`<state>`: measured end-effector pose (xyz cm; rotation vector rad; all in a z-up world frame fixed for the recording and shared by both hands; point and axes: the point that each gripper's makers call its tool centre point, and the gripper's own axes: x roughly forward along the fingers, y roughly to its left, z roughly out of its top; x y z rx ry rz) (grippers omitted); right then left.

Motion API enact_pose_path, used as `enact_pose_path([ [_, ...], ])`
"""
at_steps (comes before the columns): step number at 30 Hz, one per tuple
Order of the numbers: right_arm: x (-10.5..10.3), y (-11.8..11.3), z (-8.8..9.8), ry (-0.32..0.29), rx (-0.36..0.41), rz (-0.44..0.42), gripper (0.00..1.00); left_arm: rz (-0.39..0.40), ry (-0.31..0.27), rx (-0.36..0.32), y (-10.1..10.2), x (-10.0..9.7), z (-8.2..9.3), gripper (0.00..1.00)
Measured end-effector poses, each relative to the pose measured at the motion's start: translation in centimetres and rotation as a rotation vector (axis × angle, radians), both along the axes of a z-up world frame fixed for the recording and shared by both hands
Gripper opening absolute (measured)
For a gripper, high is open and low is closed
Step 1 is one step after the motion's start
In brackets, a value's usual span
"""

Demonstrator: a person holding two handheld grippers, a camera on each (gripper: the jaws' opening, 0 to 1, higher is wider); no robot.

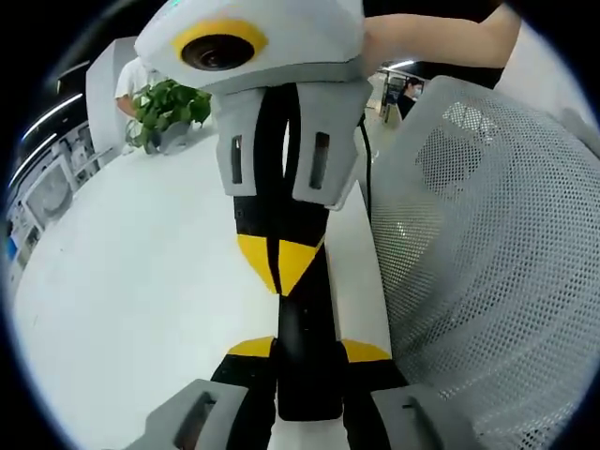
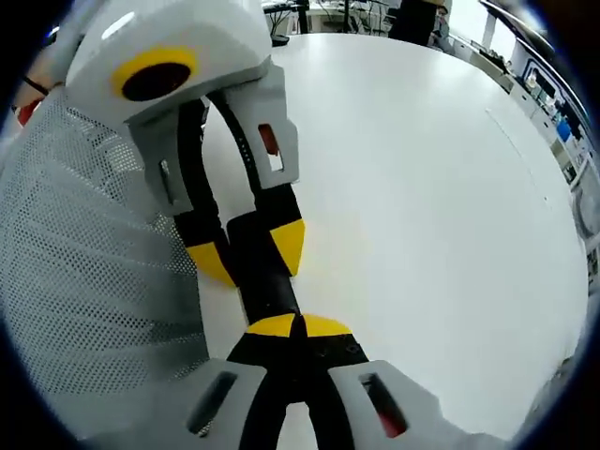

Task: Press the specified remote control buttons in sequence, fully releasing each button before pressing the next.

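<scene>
One remote control [image 1: 309,352], slim, long and plain black, lies on the white tabletop [image 1: 141,281] beside one grey mesh chair back [image 1: 487,281]. The left tongs [image 1: 309,354] grip its near end; the right tongs [image 2: 298,326] press closed onto its other end.

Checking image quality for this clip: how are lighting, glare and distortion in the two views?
Left gripper view: even, bright light, strong fisheye bend, the potted plant at the far edge soft. Right gripper view: the white table looks washed out but without hard glare; the remote casts only a faint shadow.
</scene>
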<state>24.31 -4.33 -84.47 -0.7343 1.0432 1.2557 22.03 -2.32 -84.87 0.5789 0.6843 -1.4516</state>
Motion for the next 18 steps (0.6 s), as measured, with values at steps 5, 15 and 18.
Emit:
enact_pose_path([
  [5, 0.02, 0.08, -0.02, 0.038, 0.042, -0.039, 0.0, 0.0, 0.0, 0.0, -0.02, 0.01, -0.02, 0.25],
  [15, -0.52, 0.15, 0.05, 0.028, 0.033, 0.036, 0.0, -0.001, 0.0, 0.001, -0.03, 0.0, -0.01, 0.25],
  [18, -0.52, 0.31, 0.01, 0.015, 0.012, 0.067, 0.0, -0.001, 0.0, 0.001, -0.04, 0.0, -0.03, 0.25],
])
